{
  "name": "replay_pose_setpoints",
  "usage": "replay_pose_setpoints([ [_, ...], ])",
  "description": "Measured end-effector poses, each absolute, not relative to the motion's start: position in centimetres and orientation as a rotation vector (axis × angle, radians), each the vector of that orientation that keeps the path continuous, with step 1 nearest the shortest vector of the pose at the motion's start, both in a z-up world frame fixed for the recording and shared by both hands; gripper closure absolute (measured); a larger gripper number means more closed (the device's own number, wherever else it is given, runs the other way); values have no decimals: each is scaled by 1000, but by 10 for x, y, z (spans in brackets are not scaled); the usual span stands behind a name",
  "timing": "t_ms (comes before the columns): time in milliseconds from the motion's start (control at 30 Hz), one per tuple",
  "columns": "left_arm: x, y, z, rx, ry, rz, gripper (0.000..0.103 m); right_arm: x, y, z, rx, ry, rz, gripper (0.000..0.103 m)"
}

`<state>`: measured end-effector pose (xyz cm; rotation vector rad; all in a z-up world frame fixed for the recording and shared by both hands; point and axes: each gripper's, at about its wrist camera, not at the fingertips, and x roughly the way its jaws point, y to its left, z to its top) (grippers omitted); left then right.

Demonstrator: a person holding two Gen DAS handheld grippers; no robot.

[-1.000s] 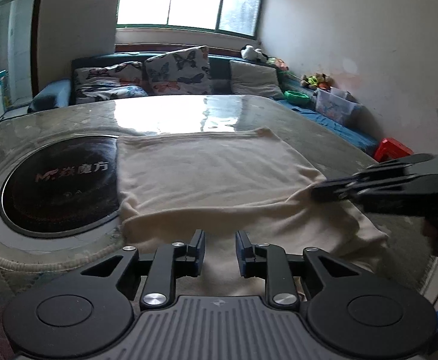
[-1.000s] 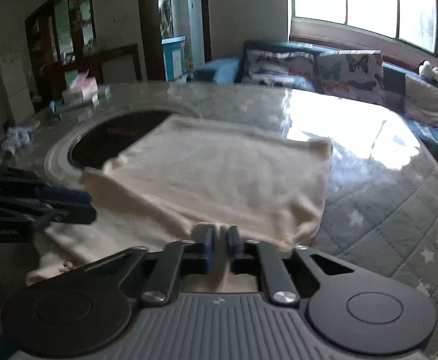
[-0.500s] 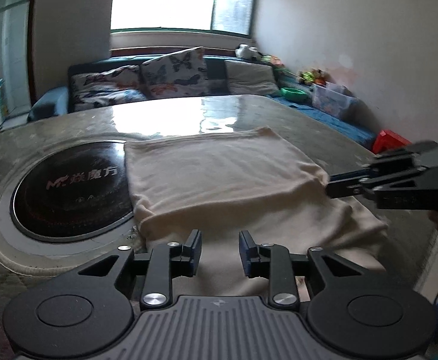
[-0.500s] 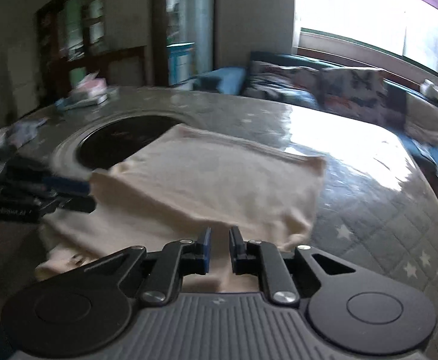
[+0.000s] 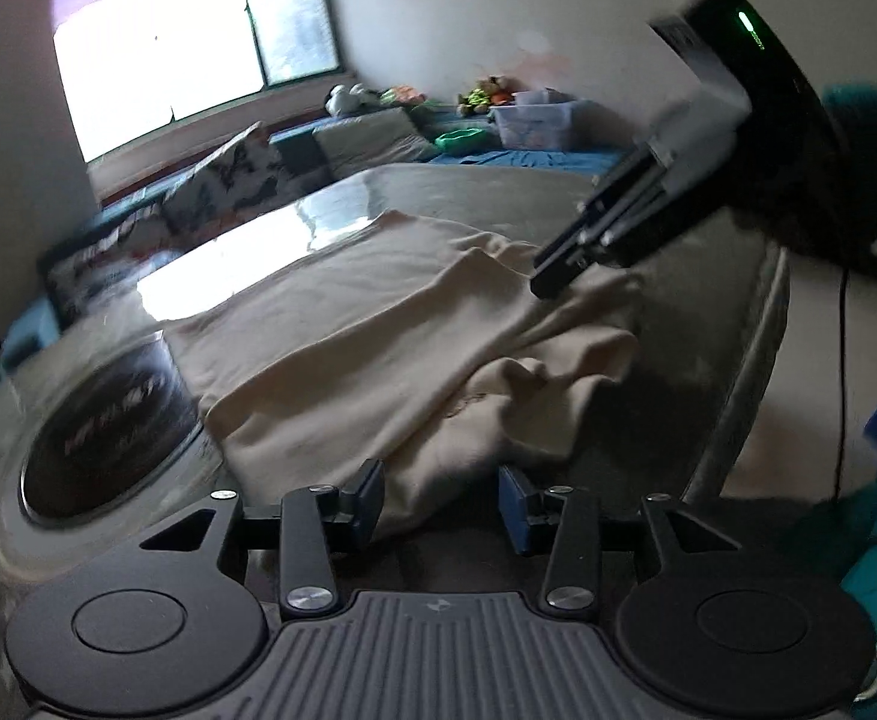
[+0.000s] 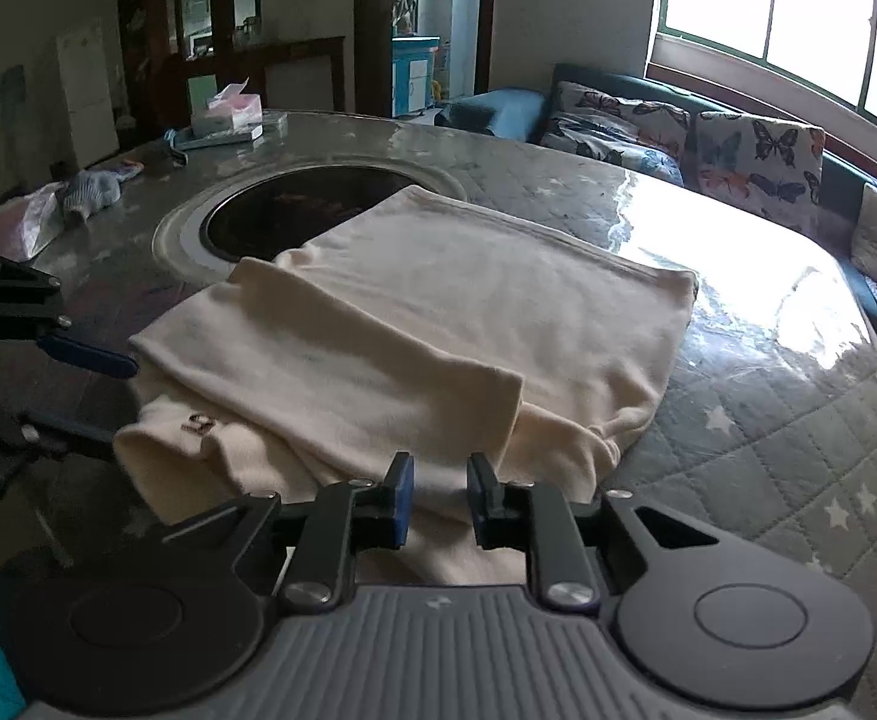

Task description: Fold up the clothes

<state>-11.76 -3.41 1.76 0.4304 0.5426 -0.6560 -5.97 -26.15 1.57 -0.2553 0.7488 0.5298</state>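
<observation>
Now the cream garment (image 6: pixel 438 324) lies half-folded on the table (image 6: pixel 768 420); left gripper (image 5: pixel 441 501) and right gripper (image 6: pixel 438 495) both gape, holding nothing.

No text is legible in either view. The black round cooktop (image 5: pixel 108 414) set in the table carries a line of pale lettering, but motion blur in the left wrist view makes it unreadable; in the right wrist view the cooktop (image 6: pixel 294 213) shows only faint reddish marks. The tissue box (image 6: pixel 226 114) at the table's far edge shows no readable label.
</observation>
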Motion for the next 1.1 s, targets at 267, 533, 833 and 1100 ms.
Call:
replay_pose_setpoints([
  [267,-110,-45,17,412,487,-663,90,-82,-268,29,-343,711,551,62],
  [533,-63,-31,34,220,539,-619,94,-109,-263,31,-508,673,661,41],
  [833,-34,-23,30,154,603,-611,94,-93,-230,10,-575,587,708,54],
  [1100,-59,-11,25,222,574,-618,72,-71,-234,10,-438,665,701,88],
])
